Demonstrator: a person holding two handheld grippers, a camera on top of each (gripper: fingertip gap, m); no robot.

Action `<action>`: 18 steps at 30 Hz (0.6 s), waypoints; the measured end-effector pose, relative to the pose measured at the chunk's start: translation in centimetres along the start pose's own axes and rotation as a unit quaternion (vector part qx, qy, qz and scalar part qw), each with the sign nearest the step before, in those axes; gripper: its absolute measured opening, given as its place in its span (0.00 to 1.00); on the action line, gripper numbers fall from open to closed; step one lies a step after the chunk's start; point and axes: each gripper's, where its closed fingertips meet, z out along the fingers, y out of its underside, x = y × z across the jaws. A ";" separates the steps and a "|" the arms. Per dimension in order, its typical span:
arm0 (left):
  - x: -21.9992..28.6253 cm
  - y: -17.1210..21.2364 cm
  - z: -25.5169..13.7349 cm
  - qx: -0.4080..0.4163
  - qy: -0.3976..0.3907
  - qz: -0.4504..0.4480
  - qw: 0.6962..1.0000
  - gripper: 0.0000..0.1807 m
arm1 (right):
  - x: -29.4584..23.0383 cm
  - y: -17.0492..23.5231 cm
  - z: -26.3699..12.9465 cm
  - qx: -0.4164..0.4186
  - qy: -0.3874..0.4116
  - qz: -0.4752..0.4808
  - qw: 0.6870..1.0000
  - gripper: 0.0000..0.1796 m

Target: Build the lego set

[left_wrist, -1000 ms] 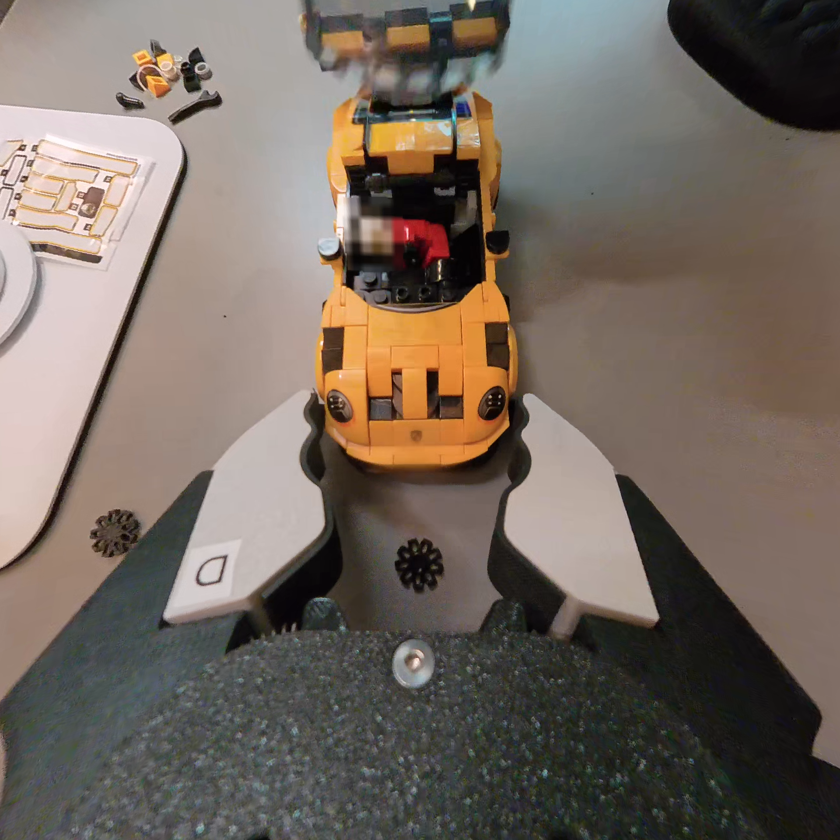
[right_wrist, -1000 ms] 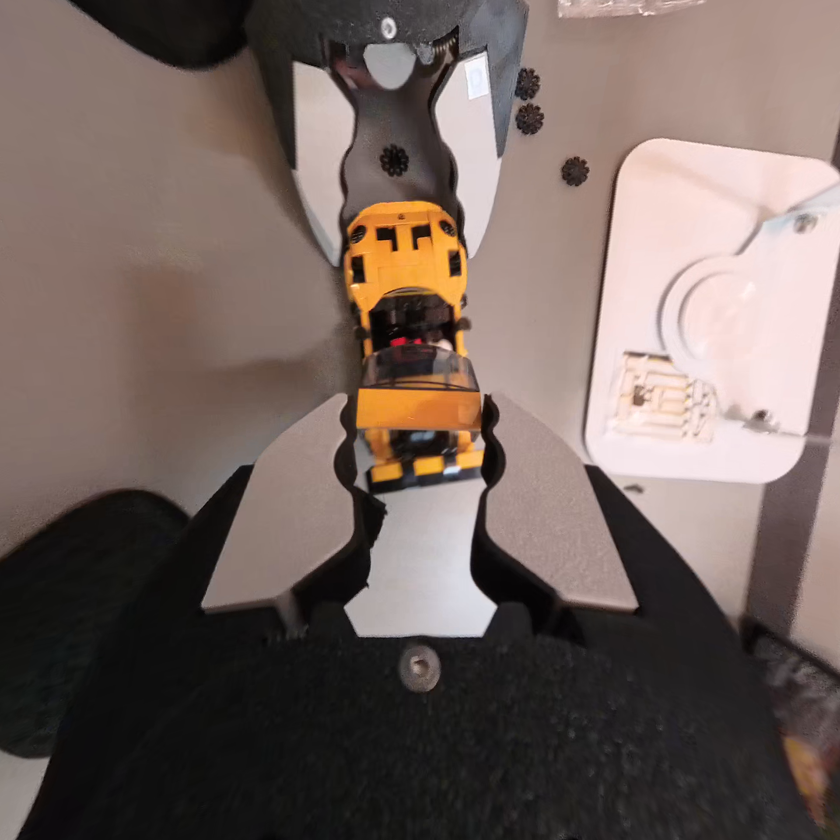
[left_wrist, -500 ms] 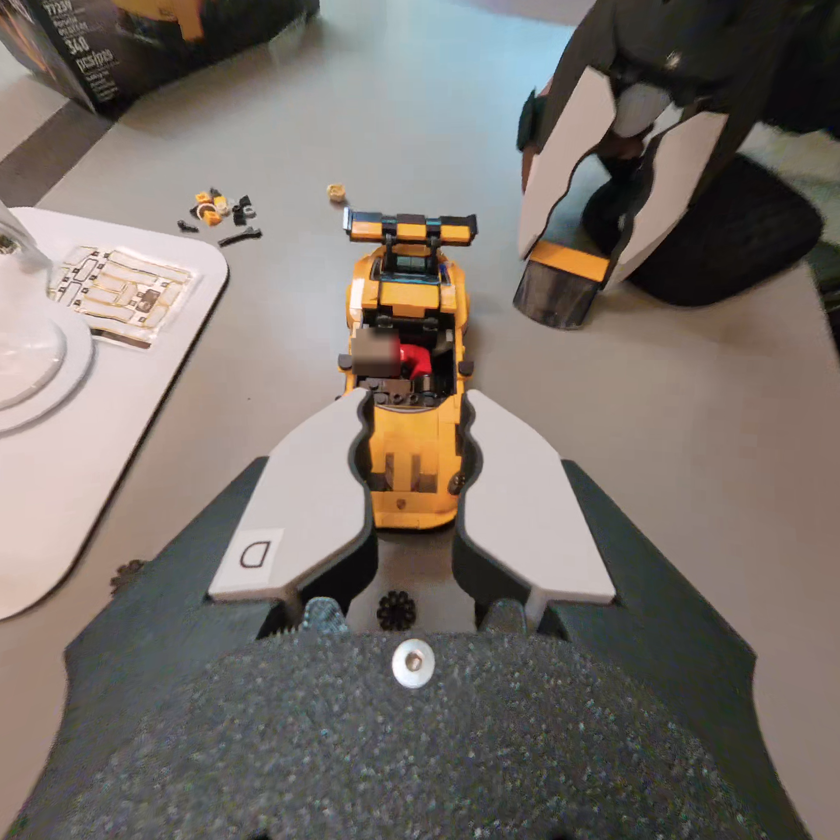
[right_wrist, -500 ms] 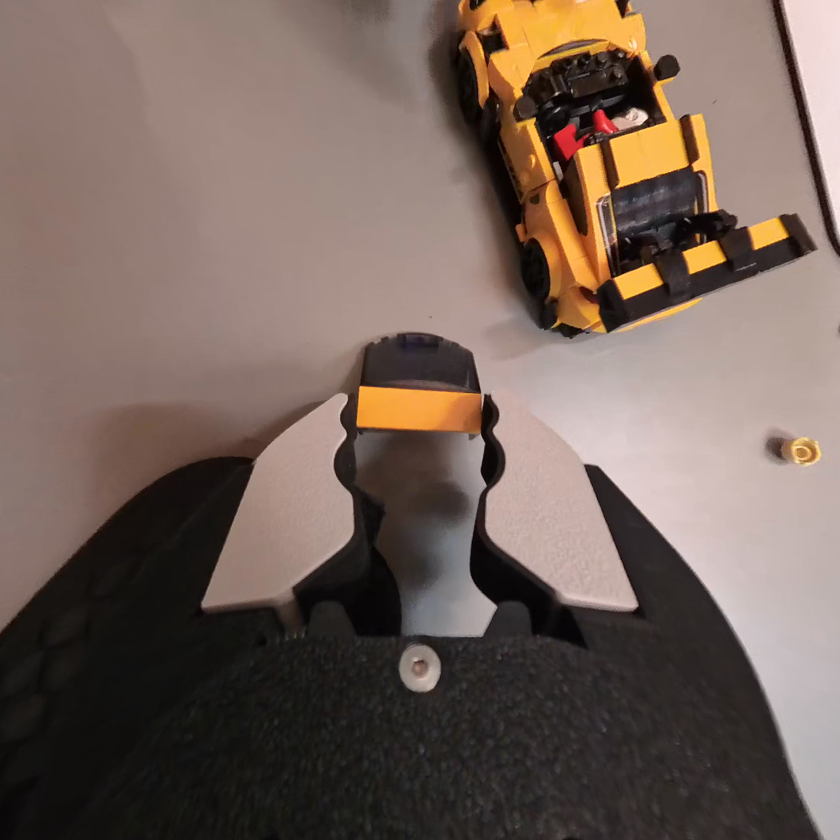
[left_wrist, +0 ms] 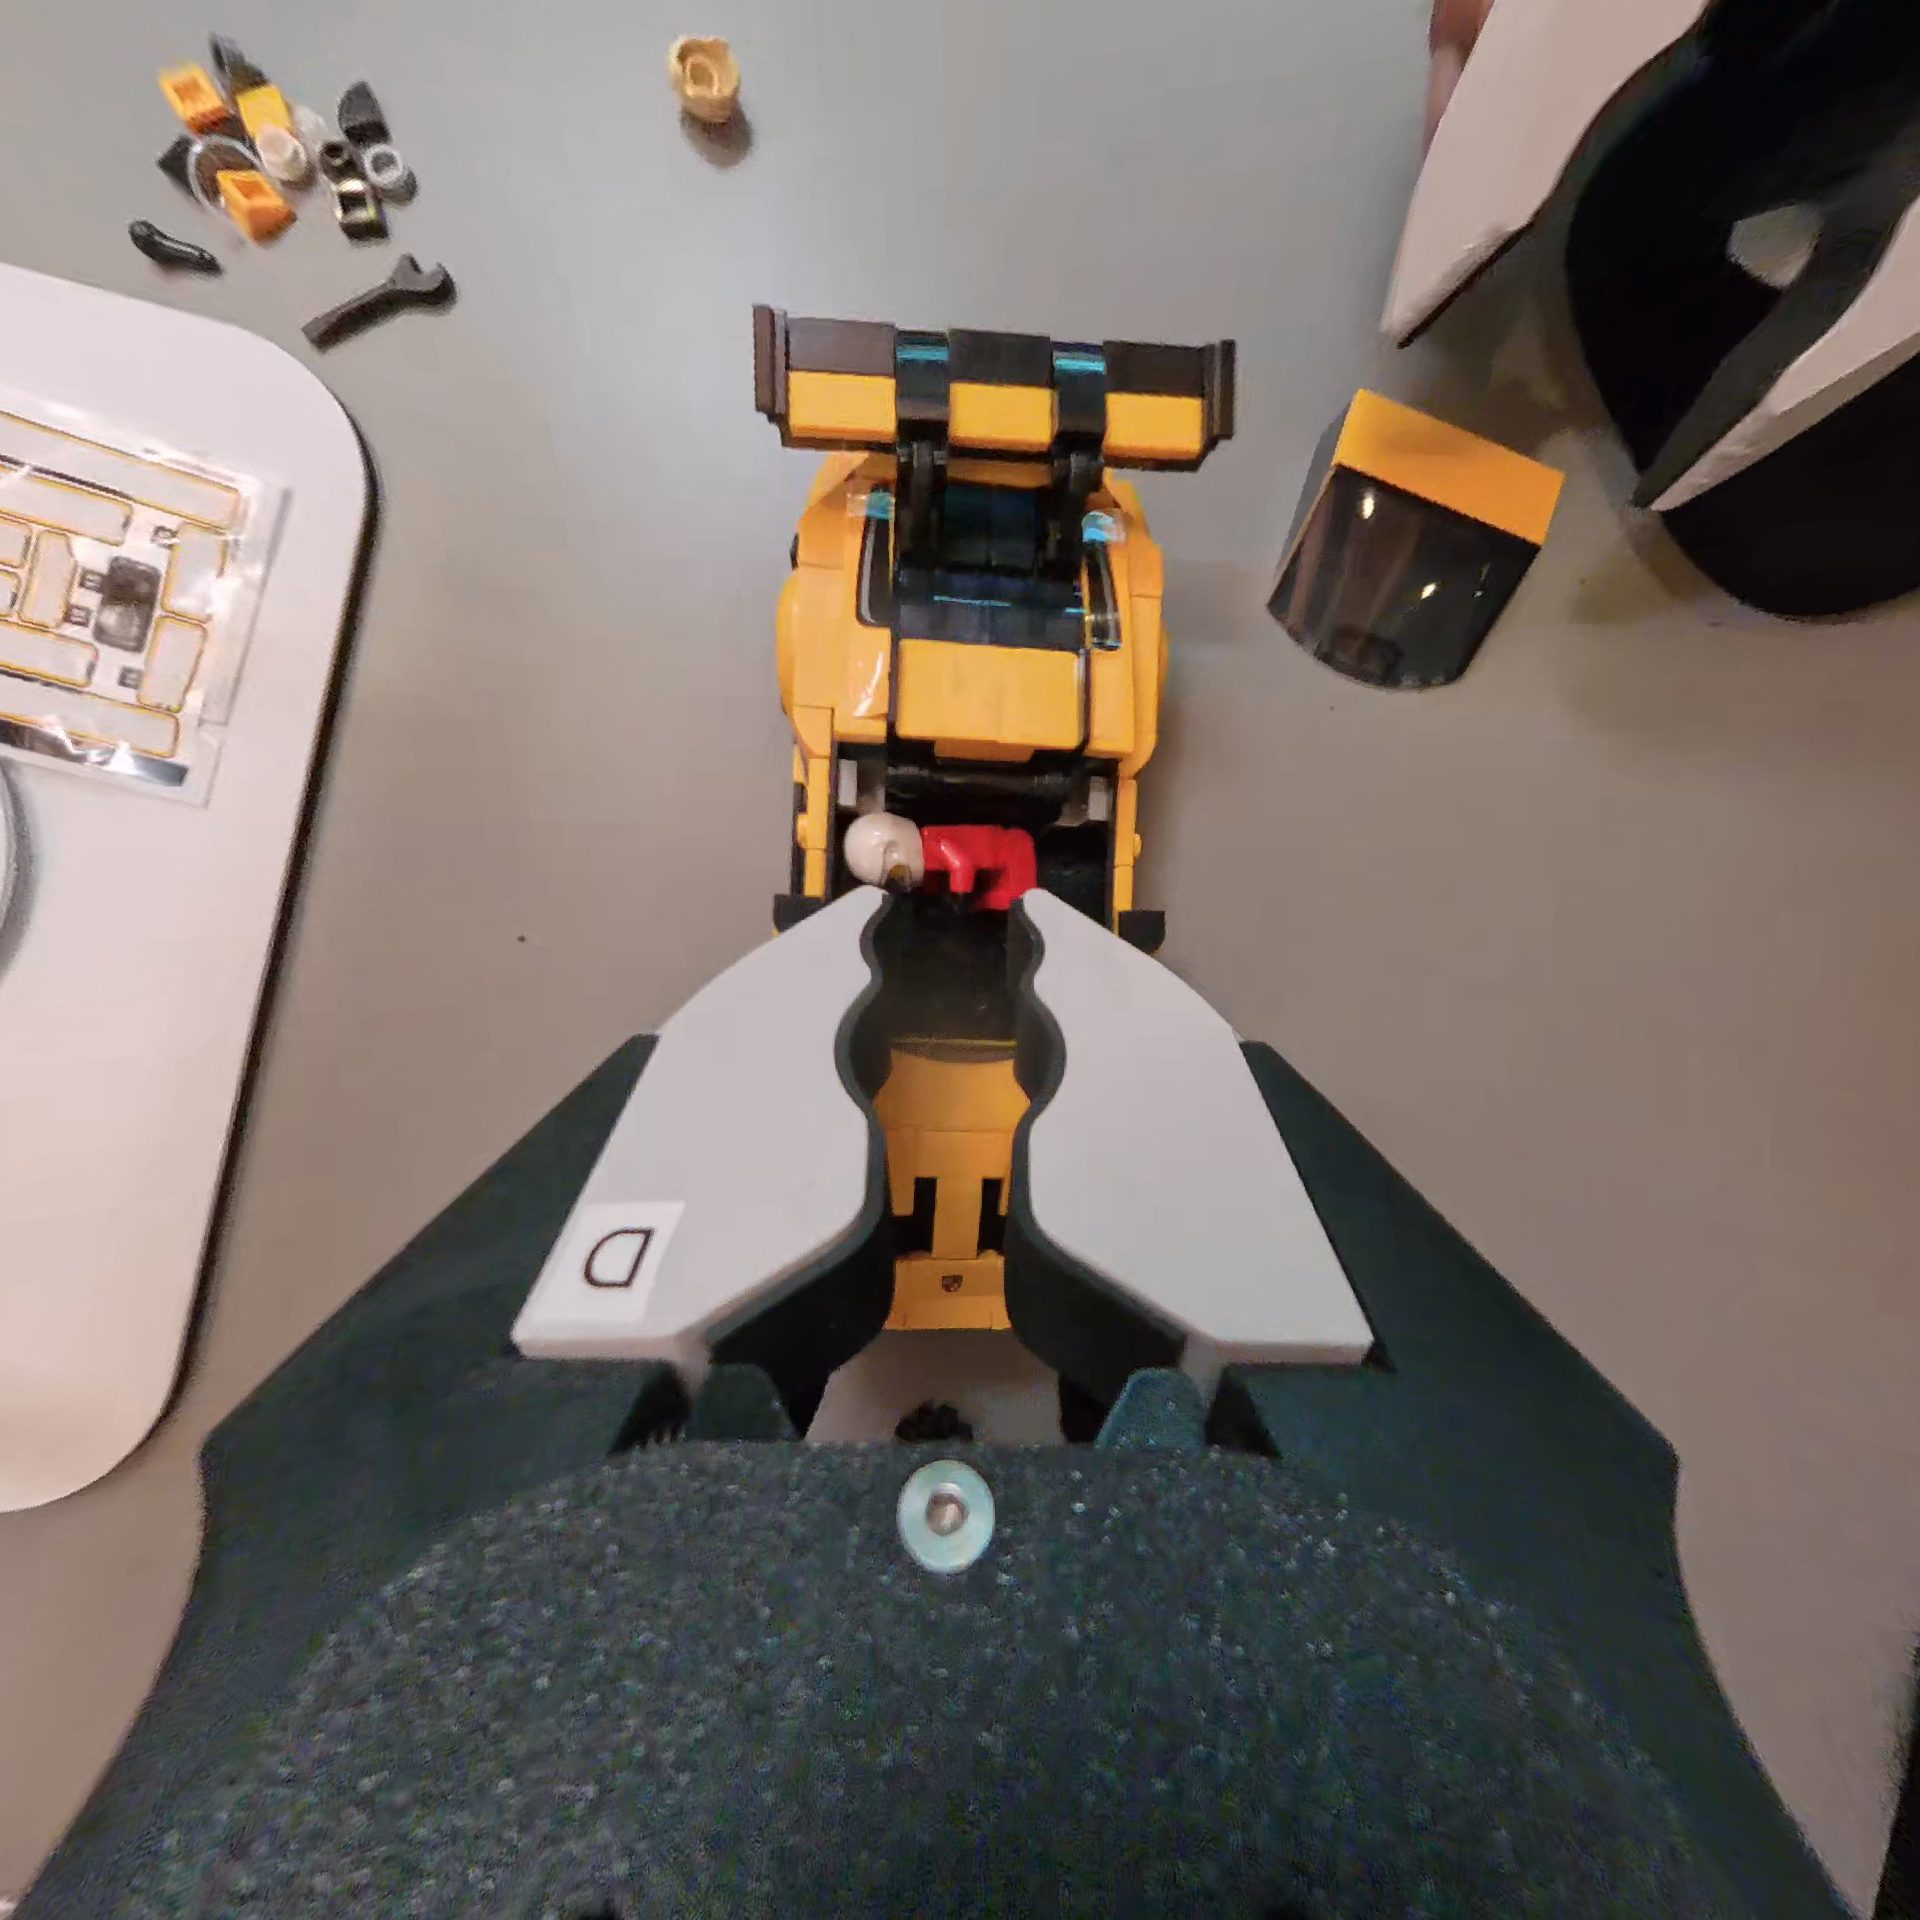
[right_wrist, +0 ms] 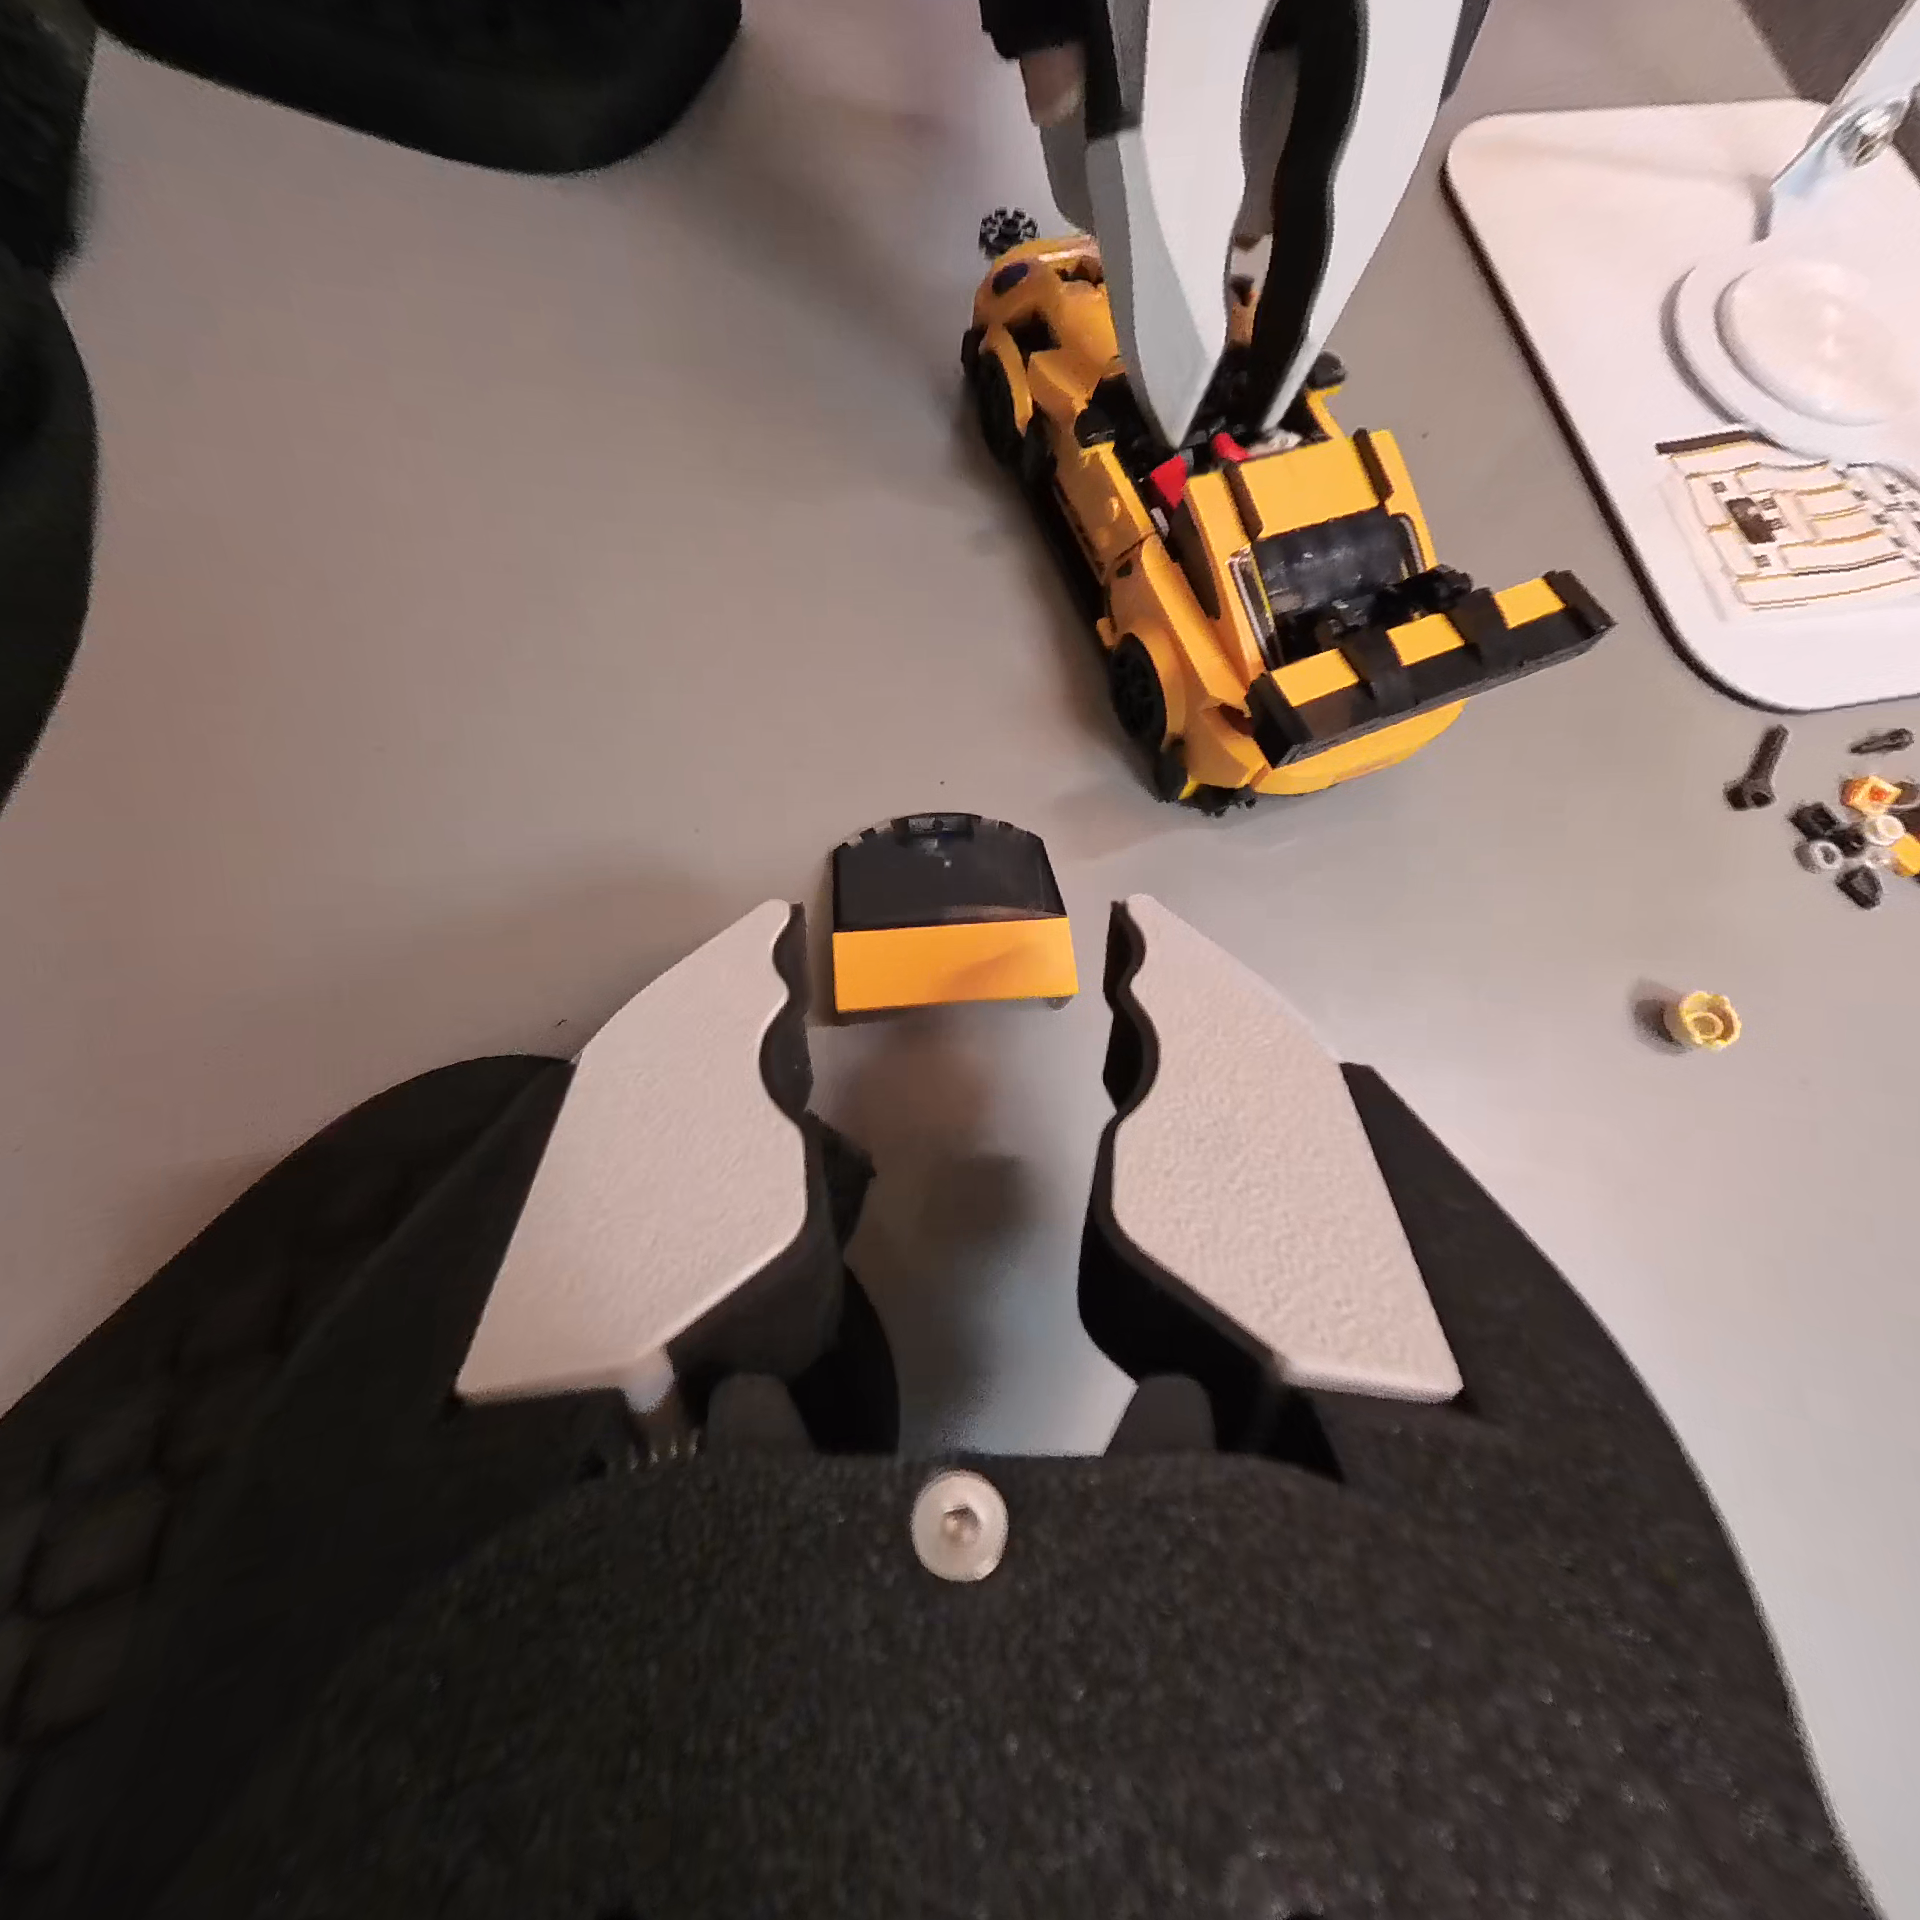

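Observation:
The yellow lego car (left_wrist: pixel 987 686) stands on the grey table with its rear wing away from me; it also shows in the right wrist view (right_wrist: pixel 1299 520). Its cockpit is open, and a minifigure (left_wrist: pixel 971 862) with a white head and red torso lies across it. My left gripper (left_wrist: pixel 945 914) is over the hood with its tips at the cockpit, jaws narrow but apart, the minifigure just beyond them. My right gripper (right_wrist: pixel 951 914) is open. The yellow-and-dark canopy piece (right_wrist: pixel 951 935) lies on the table between its tips, untouched; it also shows in the left wrist view (left_wrist: pixel 1403 561).
A white base plate (left_wrist: pixel 156 1039) with a sticker sheet (left_wrist: pixel 114 613) lies left of the car. Several small loose parts (left_wrist: pixel 281 156), a black wrench piece (left_wrist: pixel 379 301) and a tan round piece (left_wrist: pixel 707 78) lie beyond it. A black wheel rim (right_wrist: pixel 1006 227) lies by the car's nose. Spacing between my two grippers at the tips: around 15 cm.
My right gripper has opened and let go of the canopy piece, which now lies on the table. My left gripper has moved forward over the hood to the cockpit and narrowed.

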 end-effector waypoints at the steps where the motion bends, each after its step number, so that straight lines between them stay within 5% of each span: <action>1: 0.0 0.1 0.2 -0.010 -0.001 0.000 1.000 0.09 | 0.0 0.0 0.0 0.005 0.000 -0.001 1.000 0.30; 8: 0.7 -0.1 0.5 -0.058 0.000 -0.013 0.998 0.03 | -0.2 -0.2 -0.5 0.034 0.003 -0.006 0.999 0.28; 18: 1.1 -0.4 -0.2 -0.035 -0.150 0.105 0.982 0.03 | 0.9 -3.0 -1.3 0.069 0.028 -0.015 0.997 0.28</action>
